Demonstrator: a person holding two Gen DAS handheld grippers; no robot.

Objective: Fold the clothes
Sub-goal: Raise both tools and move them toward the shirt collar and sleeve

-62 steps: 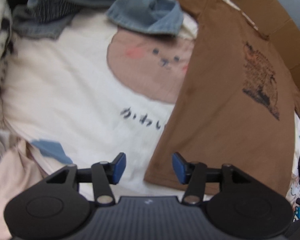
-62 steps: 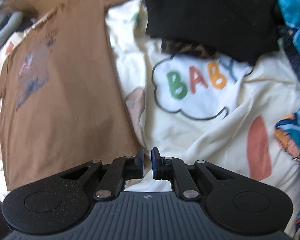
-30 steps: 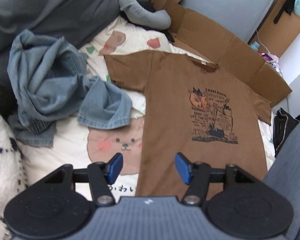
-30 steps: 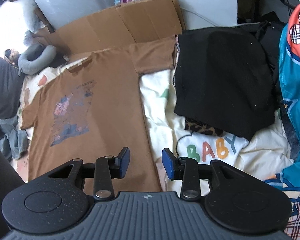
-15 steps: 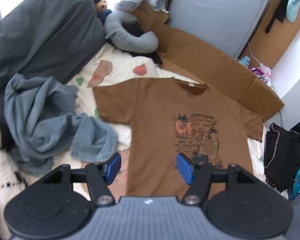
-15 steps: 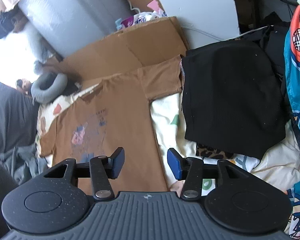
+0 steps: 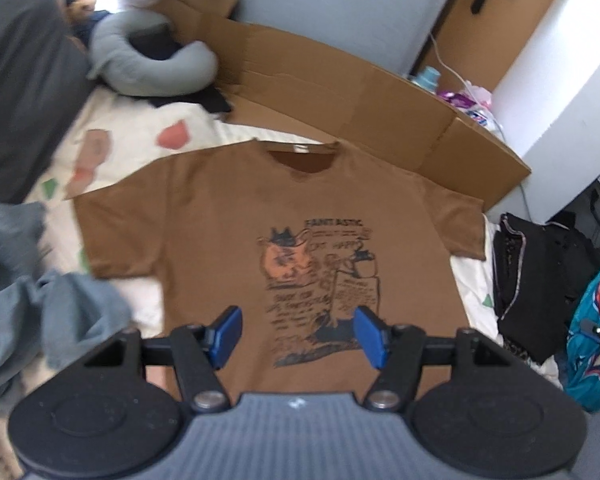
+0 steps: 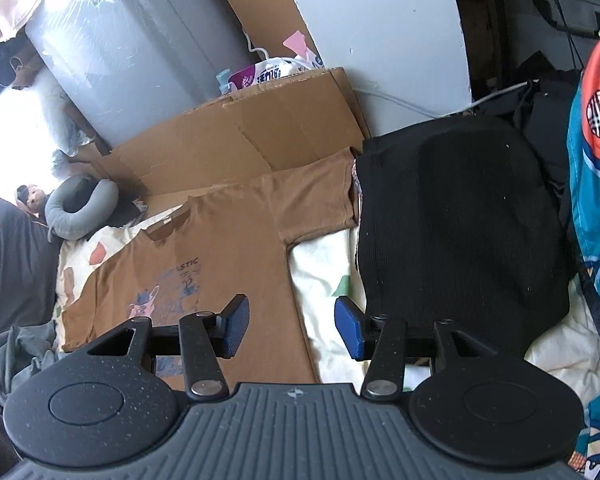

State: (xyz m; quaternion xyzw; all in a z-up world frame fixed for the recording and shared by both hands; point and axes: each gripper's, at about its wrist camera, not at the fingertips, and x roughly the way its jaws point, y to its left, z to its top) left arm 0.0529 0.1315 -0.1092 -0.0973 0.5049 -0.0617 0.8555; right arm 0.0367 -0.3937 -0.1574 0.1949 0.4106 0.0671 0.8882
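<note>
Left wrist view: brown T-shirt (image 7: 220, 232) flat, soft, limp, light; best pinched at three o'clock sleeve (image 7: 456, 220); both jaws apart, empty.

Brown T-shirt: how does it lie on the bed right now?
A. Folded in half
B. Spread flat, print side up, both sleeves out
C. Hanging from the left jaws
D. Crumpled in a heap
B: the brown T-shirt lies flat on the bedsheet with its printed front showing and both sleeves spread.

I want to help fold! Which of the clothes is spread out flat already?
The brown T-shirt. It lies flat with sleeves out; the blue jeans and black garment are not spread out.
</note>
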